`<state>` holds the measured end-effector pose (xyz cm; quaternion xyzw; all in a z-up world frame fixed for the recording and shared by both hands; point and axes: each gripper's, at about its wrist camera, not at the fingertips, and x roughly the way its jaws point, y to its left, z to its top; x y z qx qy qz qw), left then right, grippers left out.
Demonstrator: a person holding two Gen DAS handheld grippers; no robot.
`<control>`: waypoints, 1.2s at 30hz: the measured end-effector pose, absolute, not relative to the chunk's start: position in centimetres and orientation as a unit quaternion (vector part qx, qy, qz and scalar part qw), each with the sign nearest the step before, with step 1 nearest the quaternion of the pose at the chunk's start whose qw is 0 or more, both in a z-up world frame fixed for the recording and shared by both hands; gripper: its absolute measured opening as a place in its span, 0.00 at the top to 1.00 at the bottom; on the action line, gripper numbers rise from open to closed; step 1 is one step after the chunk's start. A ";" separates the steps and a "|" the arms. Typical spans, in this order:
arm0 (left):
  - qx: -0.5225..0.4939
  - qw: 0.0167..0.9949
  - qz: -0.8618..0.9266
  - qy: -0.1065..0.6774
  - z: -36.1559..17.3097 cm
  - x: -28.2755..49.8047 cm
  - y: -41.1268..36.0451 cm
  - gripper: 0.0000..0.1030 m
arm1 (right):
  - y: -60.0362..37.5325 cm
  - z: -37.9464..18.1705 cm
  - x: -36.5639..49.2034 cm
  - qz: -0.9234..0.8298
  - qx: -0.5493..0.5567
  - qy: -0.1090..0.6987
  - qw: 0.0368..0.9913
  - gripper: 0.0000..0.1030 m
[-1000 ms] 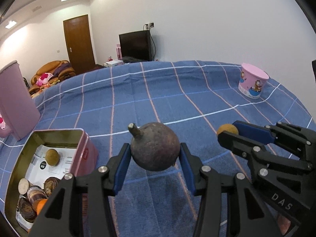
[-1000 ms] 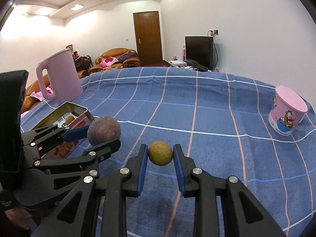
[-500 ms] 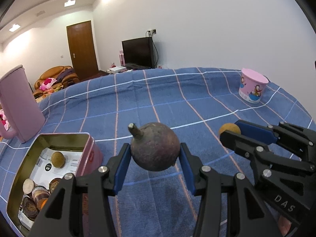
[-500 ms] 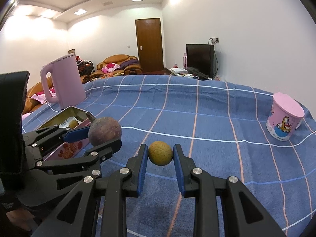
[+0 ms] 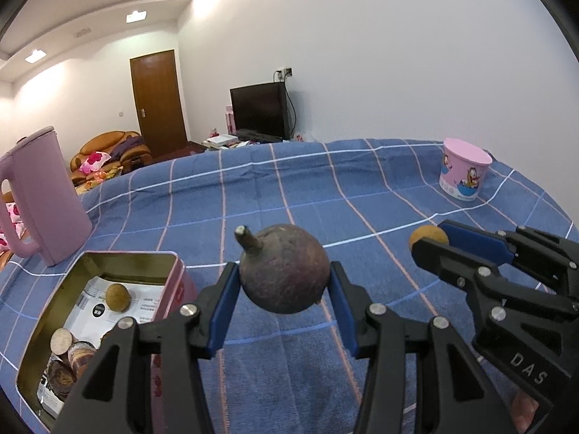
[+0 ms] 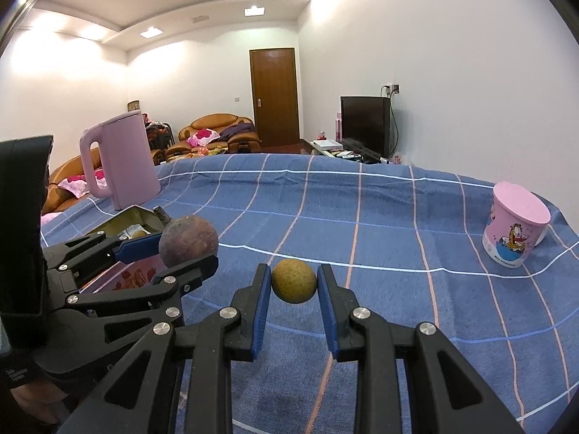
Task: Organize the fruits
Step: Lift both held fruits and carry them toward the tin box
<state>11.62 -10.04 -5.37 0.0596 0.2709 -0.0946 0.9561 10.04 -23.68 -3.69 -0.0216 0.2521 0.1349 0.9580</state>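
My left gripper (image 5: 284, 285) is shut on a dark purple-brown mangosteen (image 5: 284, 269) with a stub stem, held above the blue checked cloth. The same mangosteen (image 6: 188, 240) shows at the left of the right wrist view. My right gripper (image 6: 294, 282) is shut on a small yellow-brown round fruit (image 6: 294, 280), which peeks past its fingers (image 5: 470, 242) in the left wrist view as the small fruit (image 5: 427, 235). An open pink tin (image 5: 108, 258) sits below and left of the mangosteen, holding one small brown fruit (image 5: 117, 297) and several fruits at its near end.
A pink kettle (image 5: 43, 195) stands behind the tin, also the kettle (image 6: 121, 164) in the right wrist view. A pink cartoon cup (image 5: 463, 170) stands at the cloth's far right, seen too as the cup (image 6: 515, 224). Beyond the table are a sofa, door and television.
Both views have tilted upward: the table and objects sit lower in the frames and more ceiling shows. Both fruits stay gripped as before.
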 end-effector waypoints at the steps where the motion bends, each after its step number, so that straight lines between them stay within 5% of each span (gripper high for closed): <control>1: 0.060 0.957 -0.094 0.268 -5.3 11.5 -10.0 0.51 | -23.7 -3.7 10.0 0.135 -0.022 0.251 0.958 0.73; 36: 0.058 0.973 -0.073 0.213 -4.4 9.6 -9.7 0.51 | -23.9 -3.1 8.1 0.136 -0.024 0.199 0.970 0.73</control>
